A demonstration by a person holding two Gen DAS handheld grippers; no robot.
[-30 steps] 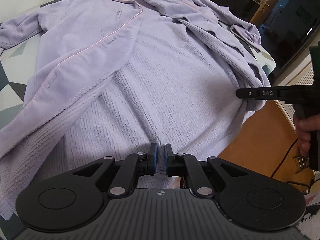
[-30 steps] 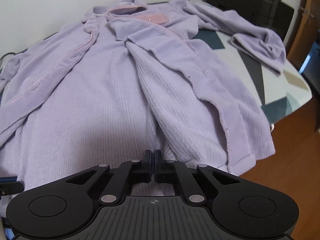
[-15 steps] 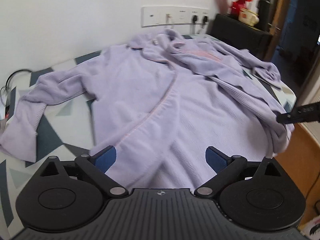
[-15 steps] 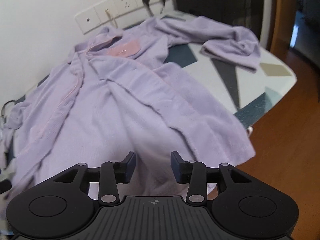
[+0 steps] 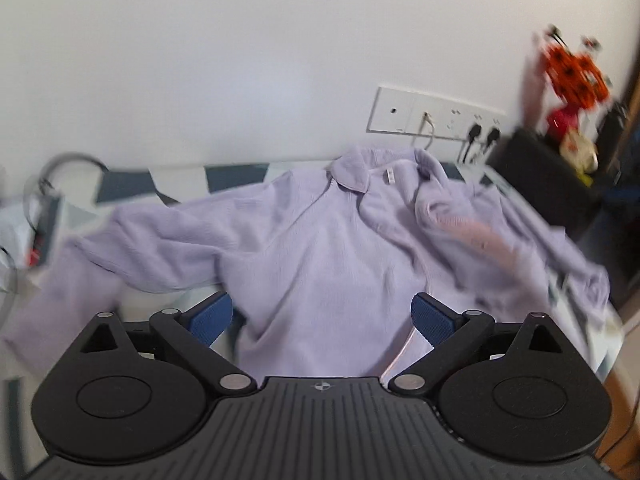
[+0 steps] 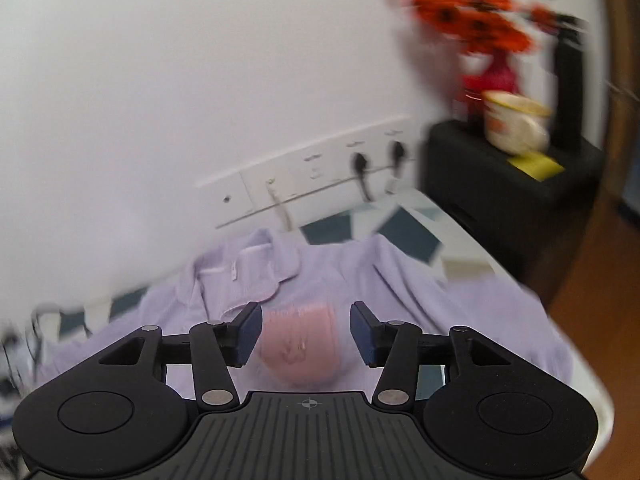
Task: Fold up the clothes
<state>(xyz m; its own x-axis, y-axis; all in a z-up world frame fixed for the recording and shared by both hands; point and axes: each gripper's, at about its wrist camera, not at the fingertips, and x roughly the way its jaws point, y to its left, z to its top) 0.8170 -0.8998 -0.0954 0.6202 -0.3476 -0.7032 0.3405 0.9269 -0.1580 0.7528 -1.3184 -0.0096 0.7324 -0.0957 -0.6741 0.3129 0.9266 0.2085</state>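
Both claws gape (empty) above lilac robe (image 5: pixel 328 248).

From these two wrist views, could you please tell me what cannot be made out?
- Lilac garment: its hem is hidden behind the left gripper body in the left wrist view.
- Pink pocket: its lower edge is covered by the right gripper body in the right wrist view; its print is blurred.
- Orange flowers: smeared by motion blur in both views.
- Items at the table's far left: too blurred to identify, left wrist view.
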